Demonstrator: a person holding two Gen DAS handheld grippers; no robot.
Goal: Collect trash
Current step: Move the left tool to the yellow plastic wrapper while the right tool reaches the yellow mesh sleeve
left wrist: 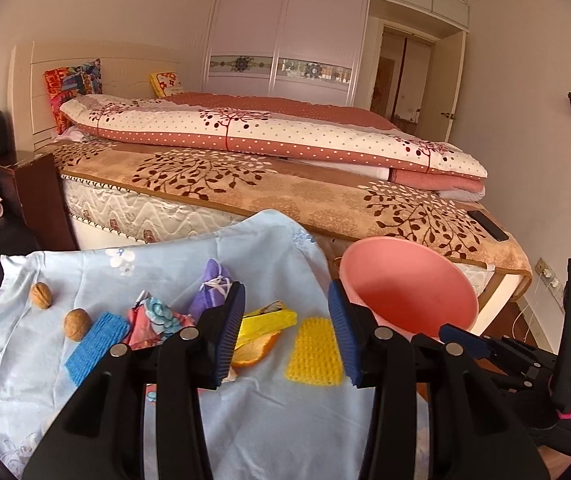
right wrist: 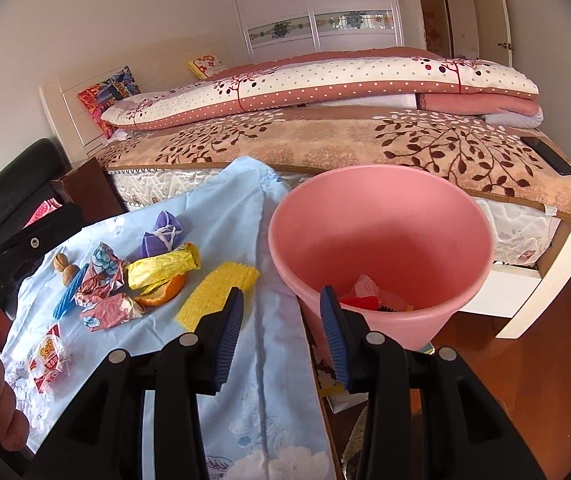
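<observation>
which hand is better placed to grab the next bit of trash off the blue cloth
Probably the left. Its gripper hangs open right over the pile, with the yellow wrapper and orange peel between its jaws. The right gripper, also open, sits at the pink bin, off to the side of the trash.

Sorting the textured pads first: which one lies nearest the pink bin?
The yellow pad, lying alone on the blue cloth beside the pink bin. The blue pad lies farther off, by the walnuts.

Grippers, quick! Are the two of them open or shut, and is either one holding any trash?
Left gripper: open, holding nothing, above the blue cloth.
Right gripper: open, holding nothing, beside the pink bin.
</observation>
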